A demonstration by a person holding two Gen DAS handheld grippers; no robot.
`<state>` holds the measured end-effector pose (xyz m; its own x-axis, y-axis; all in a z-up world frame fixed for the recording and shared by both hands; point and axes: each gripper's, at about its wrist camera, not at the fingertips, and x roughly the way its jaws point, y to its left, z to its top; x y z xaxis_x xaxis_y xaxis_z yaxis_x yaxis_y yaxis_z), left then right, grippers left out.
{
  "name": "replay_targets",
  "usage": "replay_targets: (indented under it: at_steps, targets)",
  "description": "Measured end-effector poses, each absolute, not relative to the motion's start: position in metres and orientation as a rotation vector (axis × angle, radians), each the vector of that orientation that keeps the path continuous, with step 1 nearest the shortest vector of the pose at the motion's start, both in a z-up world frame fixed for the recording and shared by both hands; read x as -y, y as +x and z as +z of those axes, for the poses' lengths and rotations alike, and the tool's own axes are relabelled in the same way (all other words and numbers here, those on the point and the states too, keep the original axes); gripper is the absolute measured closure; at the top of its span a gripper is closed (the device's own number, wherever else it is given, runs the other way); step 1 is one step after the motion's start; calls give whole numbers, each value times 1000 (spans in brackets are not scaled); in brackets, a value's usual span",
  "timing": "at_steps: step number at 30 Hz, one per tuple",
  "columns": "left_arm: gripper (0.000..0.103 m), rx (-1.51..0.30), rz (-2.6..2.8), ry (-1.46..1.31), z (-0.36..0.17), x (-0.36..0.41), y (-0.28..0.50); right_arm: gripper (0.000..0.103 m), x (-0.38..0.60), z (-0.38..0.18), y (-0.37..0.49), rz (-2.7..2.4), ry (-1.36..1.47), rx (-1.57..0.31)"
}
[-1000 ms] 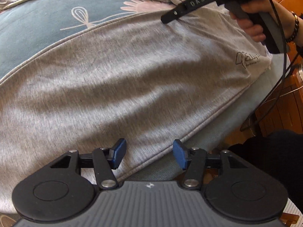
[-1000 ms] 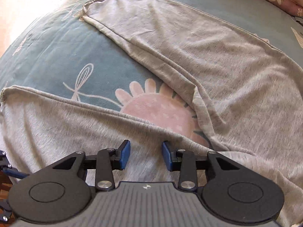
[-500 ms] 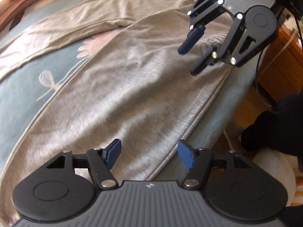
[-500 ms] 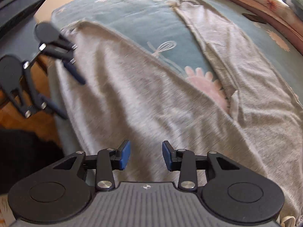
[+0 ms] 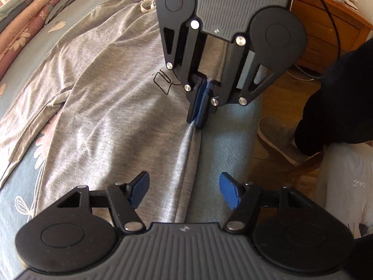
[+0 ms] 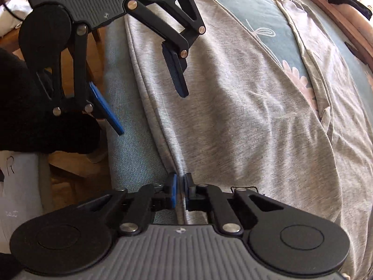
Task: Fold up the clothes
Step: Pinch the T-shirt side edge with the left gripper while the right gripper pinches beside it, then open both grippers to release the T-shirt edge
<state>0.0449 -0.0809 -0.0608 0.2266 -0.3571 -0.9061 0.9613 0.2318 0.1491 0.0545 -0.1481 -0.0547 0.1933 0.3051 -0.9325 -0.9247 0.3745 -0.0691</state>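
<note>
Item: grey marl cotton long-sleeved garment, spread flat on a bed with a blue-grey flower-printed cover; its hem runs along the bed's near edge. A black line-drawn logo sits near that hem.

Right tool: blue pads pressed together, pinching the garment's hem at the bed's edge; a ridge of cloth rises from the pinch.

Left tool: jaws closing, pads apart and straddling the same hem further along the edge, not pressing it.

Surroundings: striped flowered pillows at the bed's far corner; a wooden cabinet beyond the edge; wooden floor; a grey slipper; a black sleeve; a black cable.
</note>
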Motion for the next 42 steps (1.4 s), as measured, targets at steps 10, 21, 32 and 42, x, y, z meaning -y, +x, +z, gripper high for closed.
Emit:
replay_targets:
  at_steps: [10, 21, 32, 42]
  targets:
    - [92, -872, -1051, 866, -72, 96, 58, 90, 161, -37, 85, 935, -483, -1118]
    - [99, -1029, -1046, 709, -67, 85, 85, 97, 140, -49, 48, 937, -799, -984]
    - [99, -1187, -1155, 672, -73, 84, 84, 91, 129, -47, 49, 1002, -582, -1221]
    - [94, -1270, -1167, 504, -46, 69, 112, 81, 145, -18, 72, 968, -364, -1260]
